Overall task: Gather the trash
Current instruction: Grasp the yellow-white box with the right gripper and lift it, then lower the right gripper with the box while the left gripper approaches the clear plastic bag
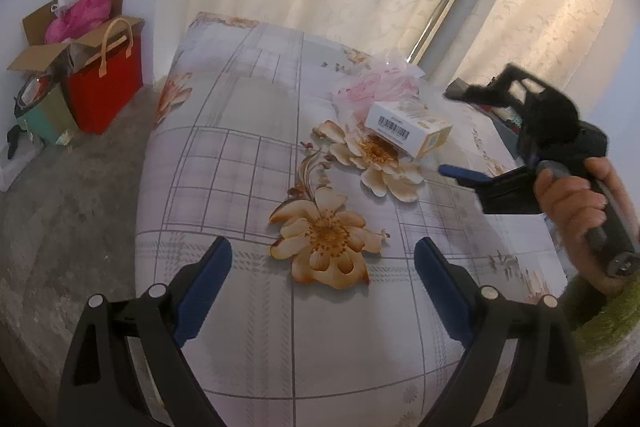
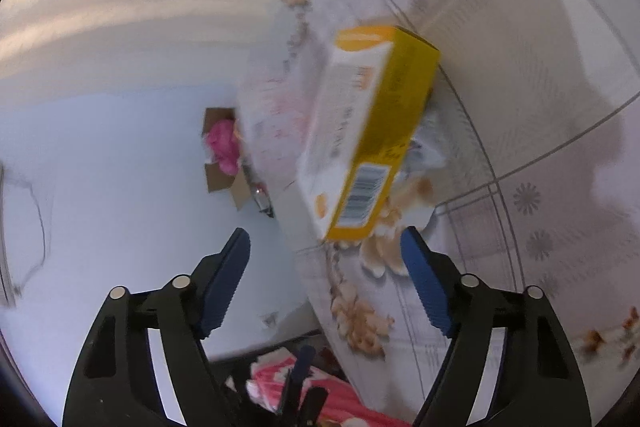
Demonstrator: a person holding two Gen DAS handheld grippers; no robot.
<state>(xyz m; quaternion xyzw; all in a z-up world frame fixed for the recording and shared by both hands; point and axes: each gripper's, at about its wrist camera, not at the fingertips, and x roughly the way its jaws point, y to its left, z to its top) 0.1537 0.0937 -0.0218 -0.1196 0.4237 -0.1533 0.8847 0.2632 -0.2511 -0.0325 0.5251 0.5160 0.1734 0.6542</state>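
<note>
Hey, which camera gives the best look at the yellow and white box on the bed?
The left wrist view: the box is sharp and whole, lying on the bedspread against a pink plastic bag. The right wrist view shows the box closer but blurred and tilted.

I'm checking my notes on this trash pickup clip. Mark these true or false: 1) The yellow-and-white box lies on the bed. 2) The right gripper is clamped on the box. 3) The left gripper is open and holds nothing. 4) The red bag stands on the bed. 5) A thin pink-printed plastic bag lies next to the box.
1) True: the box lies on the floral bed cover.
2) False: the right gripper is open, just short of the box, not touching it.
3) True: the left gripper is open and empty.
4) False: the red bag stands on the floor beside the bed.
5) True: the plastic bag lies just behind the box.
</note>
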